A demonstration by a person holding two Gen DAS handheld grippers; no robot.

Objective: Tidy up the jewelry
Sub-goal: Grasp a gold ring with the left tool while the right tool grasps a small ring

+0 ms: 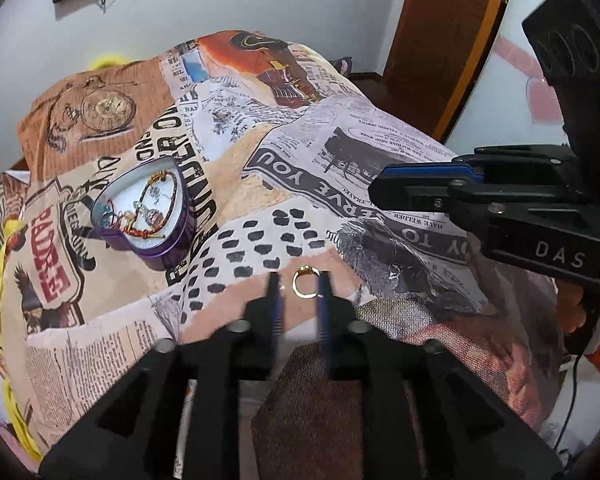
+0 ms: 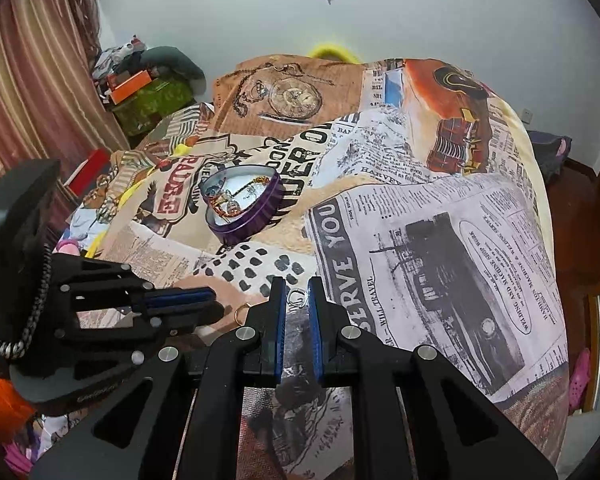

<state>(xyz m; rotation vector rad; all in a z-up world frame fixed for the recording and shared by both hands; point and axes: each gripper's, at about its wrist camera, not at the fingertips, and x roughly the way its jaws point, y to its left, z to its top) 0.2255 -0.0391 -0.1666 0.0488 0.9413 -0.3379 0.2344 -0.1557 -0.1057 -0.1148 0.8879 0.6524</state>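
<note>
Gold ring point(image 1: 306, 281): it lies on the printed blanket point(image 1: 380, 152), right between the tips of the left gripper point(image 1: 299, 286). I cannot tell if the fingers touch it.
Silver ring point(image 2: 296, 296): it sits between the tips of the right gripper point(image 2: 296, 294), near the gold ring. It looks like it touches the blue pads, but I cannot tell if it is pinched.
Left gripper: it points forward and low over the blanket. Its fingers are apart, with a gap as wide as the gold ring.
Right gripper: it also points forward and low, just beside the left gripper. Its fingers are close, with a small gap that the silver ring fills.
Tin point(image 1: 142, 216): a purple heart-shaped tin with no lid on it. It stands on the blanket, further away and to the left of both grippers.
In the tin: a tangle of chains and small pieces point(image 1: 150, 204), gold, silver and red. They lie on the shiny bottom.
</note>
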